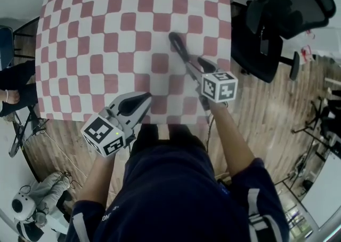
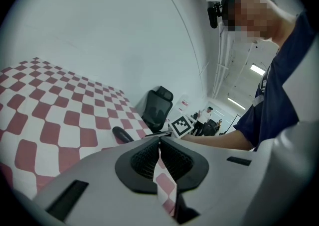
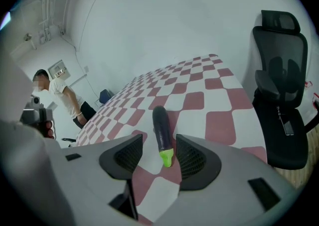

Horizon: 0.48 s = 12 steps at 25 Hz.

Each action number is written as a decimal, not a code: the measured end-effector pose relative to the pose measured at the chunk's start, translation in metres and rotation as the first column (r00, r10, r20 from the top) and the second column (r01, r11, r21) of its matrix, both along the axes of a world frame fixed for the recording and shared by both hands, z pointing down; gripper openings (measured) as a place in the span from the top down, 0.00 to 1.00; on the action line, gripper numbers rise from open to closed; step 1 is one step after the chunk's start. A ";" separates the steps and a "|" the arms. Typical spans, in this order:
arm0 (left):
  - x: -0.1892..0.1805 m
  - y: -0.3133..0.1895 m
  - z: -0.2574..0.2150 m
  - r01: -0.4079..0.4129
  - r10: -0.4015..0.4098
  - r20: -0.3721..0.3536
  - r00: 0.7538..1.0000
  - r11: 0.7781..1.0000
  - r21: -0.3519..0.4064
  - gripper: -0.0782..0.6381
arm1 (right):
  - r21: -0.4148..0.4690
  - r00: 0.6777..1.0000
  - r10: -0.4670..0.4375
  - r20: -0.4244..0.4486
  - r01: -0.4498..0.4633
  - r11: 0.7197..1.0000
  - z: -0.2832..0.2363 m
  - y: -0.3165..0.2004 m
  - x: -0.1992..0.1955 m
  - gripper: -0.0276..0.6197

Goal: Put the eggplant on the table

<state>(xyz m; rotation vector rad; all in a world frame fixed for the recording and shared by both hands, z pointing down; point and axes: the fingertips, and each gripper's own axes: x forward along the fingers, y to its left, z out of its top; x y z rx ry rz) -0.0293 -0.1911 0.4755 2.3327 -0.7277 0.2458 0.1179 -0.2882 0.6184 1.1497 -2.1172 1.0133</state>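
The right gripper (image 3: 159,144) is holding its jaws wide apart, gripping nothing. The eggplant (image 3: 160,126) is lying on the red-and-white checked table (image 1: 106,33), its green stem end sitting between the open jaws, with neither pad pressing on it. The left gripper (image 2: 159,145) is keeping its jaws closed together and empty, hovering over the table's near edge. A black office chair (image 3: 279,85) is standing beside the table.
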 end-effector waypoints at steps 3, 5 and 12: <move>0.000 0.002 -0.009 -0.012 0.012 -0.003 1.000 1.000 0.026 0.84 | 0.031 1.000 0.001 0.017 -0.002 1.000 -0.023 0.010 0.005 0.62; 0.000 0.004 -0.016 -0.020 0.020 -0.005 1.000 0.999 0.045 0.84 | 0.044 0.999 -0.002 0.034 0.001 0.999 -0.038 0.021 0.006 0.62; -0.001 0.012 -0.041 -0.028 0.030 -0.015 0.999 0.993 0.111 0.84 | 0.104 0.991 -0.022 0.135 0.008 0.995 -0.097 0.053 0.001 0.68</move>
